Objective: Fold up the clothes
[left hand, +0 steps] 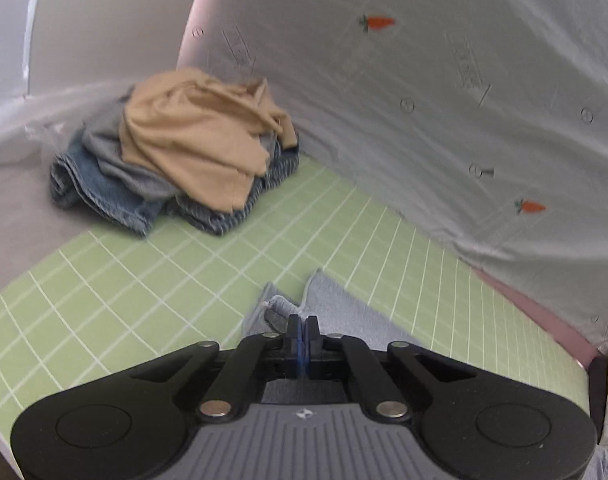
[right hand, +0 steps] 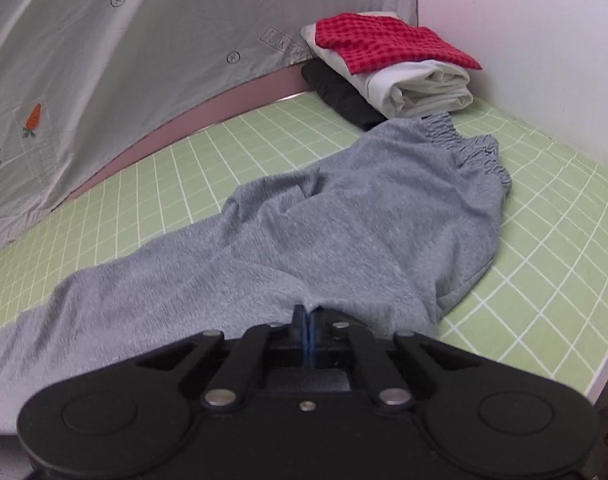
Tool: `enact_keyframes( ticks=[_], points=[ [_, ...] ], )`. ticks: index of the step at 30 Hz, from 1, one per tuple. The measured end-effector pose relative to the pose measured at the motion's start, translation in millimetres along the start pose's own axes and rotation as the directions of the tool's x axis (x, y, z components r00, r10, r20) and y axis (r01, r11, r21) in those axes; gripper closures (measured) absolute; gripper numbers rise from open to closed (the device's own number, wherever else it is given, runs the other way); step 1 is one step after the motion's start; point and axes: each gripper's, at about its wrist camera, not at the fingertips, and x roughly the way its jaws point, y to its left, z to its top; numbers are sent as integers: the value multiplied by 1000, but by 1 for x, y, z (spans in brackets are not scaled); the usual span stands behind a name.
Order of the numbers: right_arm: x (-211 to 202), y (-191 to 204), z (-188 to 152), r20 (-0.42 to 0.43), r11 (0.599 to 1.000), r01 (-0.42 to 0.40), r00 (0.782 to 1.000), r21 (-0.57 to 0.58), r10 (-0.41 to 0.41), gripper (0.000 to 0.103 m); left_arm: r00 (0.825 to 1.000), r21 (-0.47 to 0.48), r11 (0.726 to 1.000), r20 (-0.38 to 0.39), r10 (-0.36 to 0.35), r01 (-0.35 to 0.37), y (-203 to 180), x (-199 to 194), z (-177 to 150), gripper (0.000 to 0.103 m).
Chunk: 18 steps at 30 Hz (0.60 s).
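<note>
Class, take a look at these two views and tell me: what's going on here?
A person with a gripper in each hand is folding grey sweatpants on a green grid mat. The left gripper is shut on one end of the fabric, and the right gripper pinches it mid-length. Unfolded clothes wait in a heap at one corner; a folded stack sits at another.

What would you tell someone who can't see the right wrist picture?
The right gripper has its jaws shut on the near edge of soft grey sweatpants spread across a green mat with a white grid. Behind them, a folded red checked cloth tops a stack of folded clothes, beside a pale sheet printed with little carrots.
</note>
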Motion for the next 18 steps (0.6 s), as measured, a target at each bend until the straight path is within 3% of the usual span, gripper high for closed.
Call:
enact_keyframes(
  ticks=[2, 4, 8, 10, 11, 12, 13, 16, 18],
  points=[
    [-1, 2, -8, -25, 1000, -6, 1000, -21, 5, 101, 999, 2, 999, -10, 53, -53, 11, -6, -10, 102],
    [4, 5, -19, -65, 998, -8, 998, -54, 4, 101, 988, 23, 992, -84, 127, -126, 28, 12, -33, 101],
    [29, 13, -45, -191, 994, -1, 981, -112, -20, 99, 942, 98, 969, -233, 243, -226, 52, 46, -68, 101],
    [28, 17, -49, -195, 991, 10, 980, -134, -37, 92, 950, 37, 976, -223, 217, -214, 64, 41, -67, 97],
    [26, 18, -49, -186, 990, 11, 982, -141, -38, 83, 958, 9, 980, -210, 197, -199, 66, 38, -64, 94],
    [24, 19, -47, -179, 991, 10, 983, -136, -35, 72, 964, -11, 983, -198, 179, -185, 69, 36, -61, 83],
    [22, 19, -46, -172, 991, 9, 985, -131, -32, 69, 967, -11, 984, -189, 172, -177, 68, 36, -57, 73],
    [16, 19, -42, -151, 993, 6, 988, -116, -24, 63, 962, 34, 984, -205, 179, -176, 63, 50, -52, 59],
    [14, 22, -41, -144, 994, 8, 989, -110, -24, 58, 957, 52, 986, -241, 164, -156, 61, 64, -51, 55]
  ],
)
